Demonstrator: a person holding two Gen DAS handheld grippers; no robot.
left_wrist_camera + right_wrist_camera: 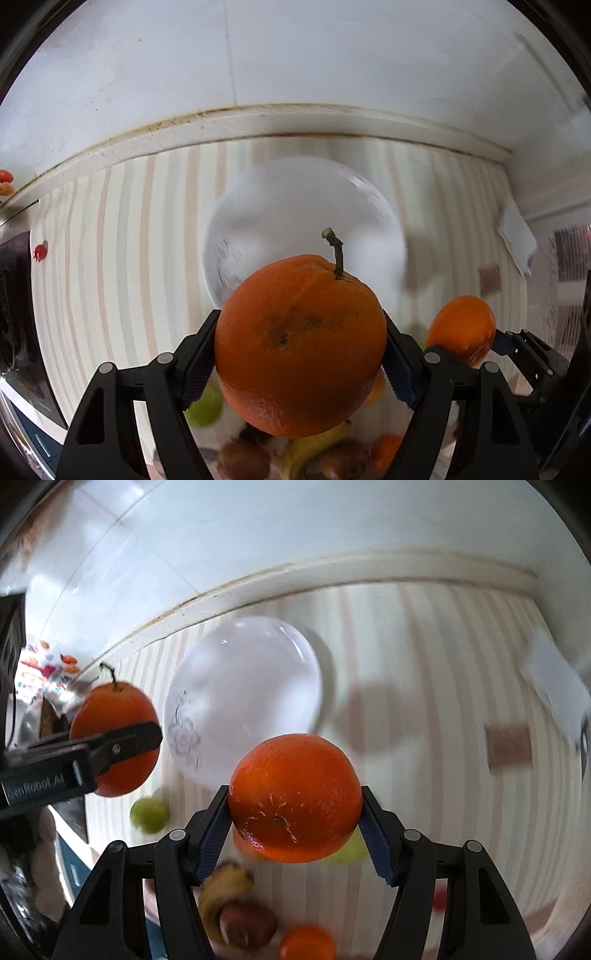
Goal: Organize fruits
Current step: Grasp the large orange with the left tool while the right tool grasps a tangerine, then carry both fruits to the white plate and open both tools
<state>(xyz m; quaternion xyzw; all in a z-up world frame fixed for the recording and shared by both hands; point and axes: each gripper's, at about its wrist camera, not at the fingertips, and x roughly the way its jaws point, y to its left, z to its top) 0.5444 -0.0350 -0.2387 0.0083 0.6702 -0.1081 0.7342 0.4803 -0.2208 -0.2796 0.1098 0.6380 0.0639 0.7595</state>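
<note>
Three oranges (294, 797) (114, 738) (308, 943) are counted, two of them gripped. Two green fruits (149, 815) (349, 849), one banana (221, 893) and one brown fruit (247, 925) are seen. One white plate (251, 698) is counted.

Both oranges look waxy with that fine pebbly peel: the stemmed orange (299, 343) has a rough brownish scuff, the other orange (295, 797) is shinier. The left claw (300, 354) and right claw (295, 825) are matte black plastic with ribbed blue pads (212, 836). The plate (243, 698) looks like glossy glazed ceramic, and the striped table (122, 236) covering is smooth.
</note>
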